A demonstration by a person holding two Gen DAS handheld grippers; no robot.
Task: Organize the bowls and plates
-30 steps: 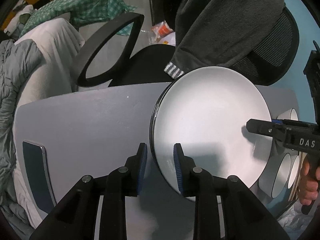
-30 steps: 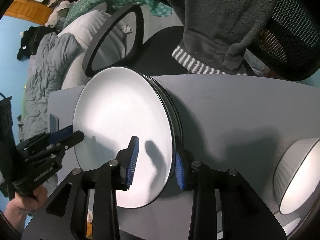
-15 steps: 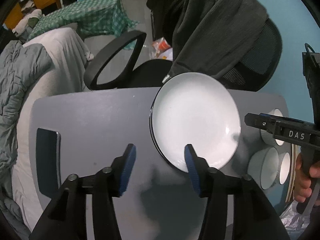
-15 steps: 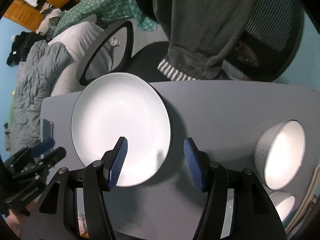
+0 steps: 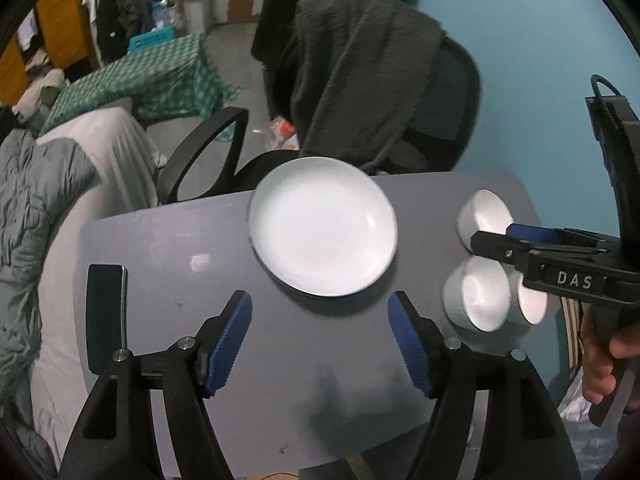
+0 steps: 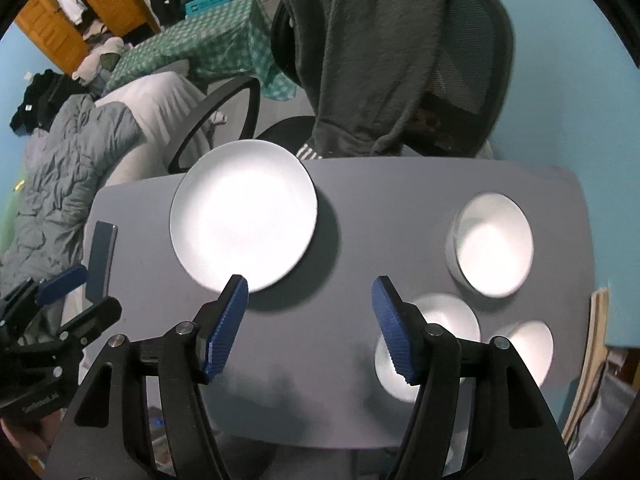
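The plates (image 5: 322,232) sit stacked on the far side of the grey table (image 5: 180,240), near the edge by the office chair (image 5: 436,92), and nothing is held right now. The left gripper (image 5: 320,344) hangs above the table with its jaws opening and only bare tabletop between them; the right gripper (image 6: 310,326) is likewise empty, jaws opening, spread over the gap between the plates and the bowls. The plate step looks done, so the bowls seem to be next: 3 white bowls lie on the right side, 1 bowl (image 6: 492,244) apart toward the back and 2 bowls (image 6: 516,344) close together near the front edge. The next move likely calls for lowering one gripper over a bowl rim and pinching its wall to nest it in another. A phone (image 5: 106,316) lies at the left edge. The only readable writing is "DAS" on the right gripper's body.
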